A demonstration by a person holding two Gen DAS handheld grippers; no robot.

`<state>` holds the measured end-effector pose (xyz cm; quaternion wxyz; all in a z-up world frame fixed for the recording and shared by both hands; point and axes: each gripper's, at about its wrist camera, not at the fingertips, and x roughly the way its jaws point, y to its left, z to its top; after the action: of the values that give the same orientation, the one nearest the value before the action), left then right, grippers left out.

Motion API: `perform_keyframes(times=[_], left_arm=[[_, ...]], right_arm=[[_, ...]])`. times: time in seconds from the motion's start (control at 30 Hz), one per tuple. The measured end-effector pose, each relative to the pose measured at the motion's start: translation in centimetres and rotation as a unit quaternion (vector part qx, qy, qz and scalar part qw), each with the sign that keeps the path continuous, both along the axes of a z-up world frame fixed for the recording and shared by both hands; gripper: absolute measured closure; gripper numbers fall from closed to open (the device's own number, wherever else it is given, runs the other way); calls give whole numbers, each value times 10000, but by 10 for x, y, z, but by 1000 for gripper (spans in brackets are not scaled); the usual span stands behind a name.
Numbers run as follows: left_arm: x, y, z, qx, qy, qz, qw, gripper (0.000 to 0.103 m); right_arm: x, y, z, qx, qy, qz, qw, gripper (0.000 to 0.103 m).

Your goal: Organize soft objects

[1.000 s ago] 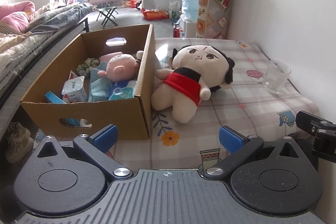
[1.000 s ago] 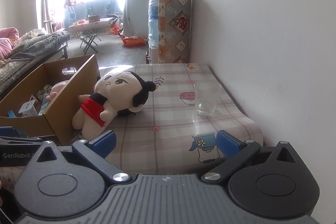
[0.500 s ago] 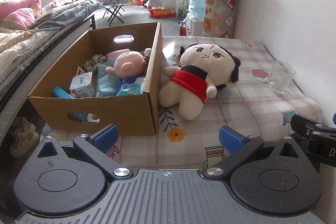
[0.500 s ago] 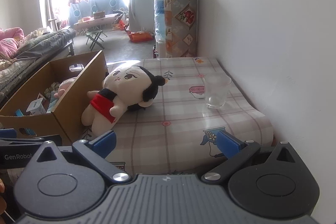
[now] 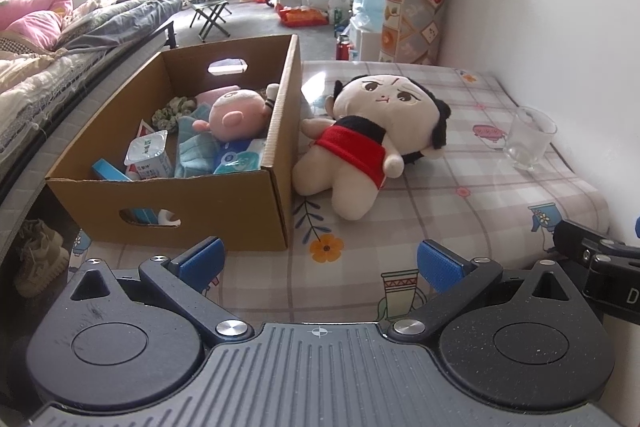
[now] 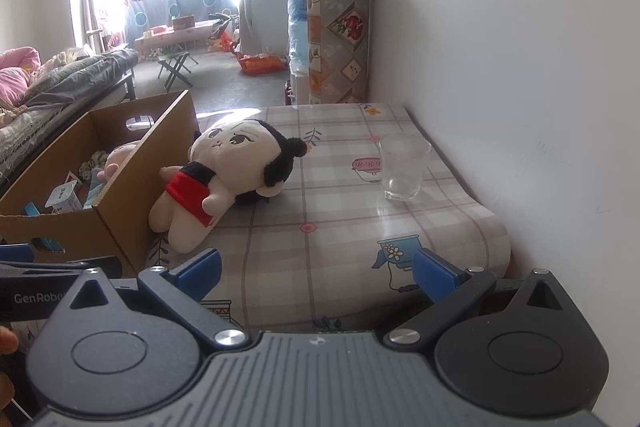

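A plush doll with a cream face, black hair and a red top lies on the checked tablecloth, against the right wall of a cardboard box; it also shows in the right wrist view. The box holds a pink plush, a green scrunchie, teal cloth and packets. My left gripper is open and empty, at the table's near edge, short of the doll. My right gripper is open and empty, to the right of the left one.
A clear glass stands by the white wall at the right; it also shows in the right wrist view. A bed runs along the left. Shoes lie on the floor below the table's left edge.
Both grippers have risen and drawn back a little, so the box, doll and glass sit higher and farther in view. Nothing on the table has moved. Both stay open.
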<state>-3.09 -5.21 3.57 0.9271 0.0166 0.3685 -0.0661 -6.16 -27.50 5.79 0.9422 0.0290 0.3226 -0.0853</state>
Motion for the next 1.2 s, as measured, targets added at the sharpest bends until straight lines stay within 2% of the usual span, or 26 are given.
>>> perform_keyframes(times=[0.47, 1.2], left_arm=[[8, 1, -5, 5, 171, 46, 9998, 0], [14, -3, -10, 53, 308, -41, 9995, 0]], right_arm=[[10, 4, -3, 44, 217, 43, 9997, 0], [17, 3, -6, 37, 321, 59, 9995, 0]])
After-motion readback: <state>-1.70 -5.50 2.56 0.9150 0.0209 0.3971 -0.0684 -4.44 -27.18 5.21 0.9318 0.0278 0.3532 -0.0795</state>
